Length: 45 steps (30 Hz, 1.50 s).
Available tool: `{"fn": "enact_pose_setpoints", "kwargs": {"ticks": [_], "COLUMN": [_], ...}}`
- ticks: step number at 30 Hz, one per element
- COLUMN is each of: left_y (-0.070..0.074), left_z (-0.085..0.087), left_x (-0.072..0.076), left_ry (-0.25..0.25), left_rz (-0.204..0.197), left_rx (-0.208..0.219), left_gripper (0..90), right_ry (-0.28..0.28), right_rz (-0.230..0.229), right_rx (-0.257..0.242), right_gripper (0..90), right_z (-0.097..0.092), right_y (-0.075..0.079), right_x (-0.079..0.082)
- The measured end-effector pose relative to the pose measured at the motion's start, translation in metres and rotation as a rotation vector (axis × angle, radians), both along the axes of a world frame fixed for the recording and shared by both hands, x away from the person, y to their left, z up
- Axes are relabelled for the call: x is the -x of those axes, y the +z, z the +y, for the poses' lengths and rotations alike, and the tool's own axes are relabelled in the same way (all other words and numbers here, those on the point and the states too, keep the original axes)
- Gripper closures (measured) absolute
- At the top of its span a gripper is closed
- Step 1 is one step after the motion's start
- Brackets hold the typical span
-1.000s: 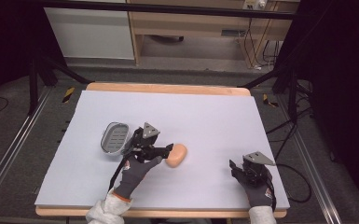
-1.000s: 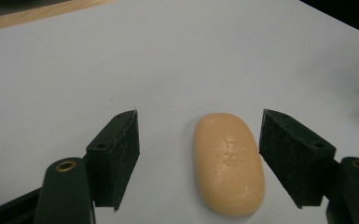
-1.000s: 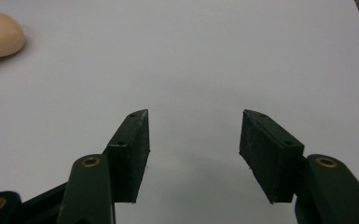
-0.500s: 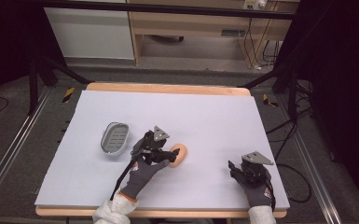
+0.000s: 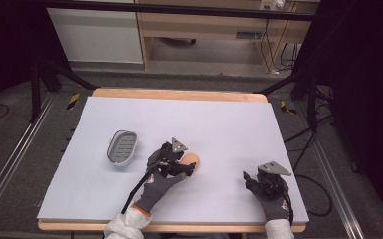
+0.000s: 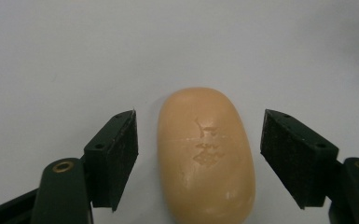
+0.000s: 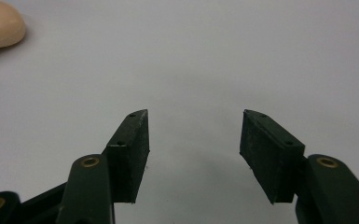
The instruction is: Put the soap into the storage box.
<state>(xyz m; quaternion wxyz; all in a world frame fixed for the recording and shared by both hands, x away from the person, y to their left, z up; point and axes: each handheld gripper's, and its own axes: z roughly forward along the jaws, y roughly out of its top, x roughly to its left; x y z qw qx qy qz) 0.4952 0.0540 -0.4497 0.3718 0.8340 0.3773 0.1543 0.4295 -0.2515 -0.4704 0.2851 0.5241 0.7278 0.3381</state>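
The peach-coloured oval bar of soap (image 6: 206,156), stamped with a small raised mark on its top face, lies flat on the white-covered worktop (image 5: 219,119), a little toward the near edge and roughly midway between the left and right edges. It sits directly between the two black jaws of the left hand-held gripper (image 6: 199,161), its long axis running along them. The jaws stand wide apart, one on each side of the soap, with a strip of bare worktop showing between each pad and the soap, so nothing is gripped. In the high view the left hand-held gripper (image 5: 186,166) covers the near end of the soap (image 5: 194,161). A grey oval slotted soap dish (image 5: 123,147) rests to the left of it, nearer the left edge.

The right hand-held gripper (image 7: 194,151) sits near the near right corner of the worktop, its jaws parted over bare surface and holding nothing.
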Motion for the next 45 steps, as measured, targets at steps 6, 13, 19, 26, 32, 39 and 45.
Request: {"fn": "enact_pose_setpoints", "kwargs": {"ticks": [6,13,19,26,32,39,45], "left_y": [-0.007,-0.015,-0.020,-0.027,-0.026,-0.025,-0.024], "left_z": [-0.009,-0.015,-0.015,-0.016,-0.018,-0.020,-0.018], "left_x": [-0.001,-0.004,-0.005,-0.006,-0.006,-0.006,-0.007], "left_ry": [-0.015,-0.004,0.002,0.008,0.023,0.041,0.046], "left_rz": [0.016,0.028,0.046,0.046,0.051,0.056,0.068], "left_rx": [-0.023,-0.055,-0.076,-0.081,-0.094,-0.098,-0.084], "left_gripper": [27.0,26.7,26.7,28.5,30.5,31.3,31.5], "right_ry": [0.000,0.000,0.000,0.003,-0.002,-0.003,-0.011], "right_rz": [0.006,0.011,0.013,0.014,0.020,0.022,0.023], "right_rx": [-0.009,-0.011,-0.016,-0.012,-0.020,-0.035,-0.051], "right_gripper": [42.2,42.2,42.2,42.7,43.3,43.7,43.7], "right_z": [-0.001,-0.001,-0.001,-0.001,-0.001,-0.003,-0.004], "right_y": [0.000,0.000,0.000,-0.001,-0.001,-0.001,-0.001], "right_x": [0.000,0.000,0.000,0.000,-0.001,-0.001,-0.002]}}
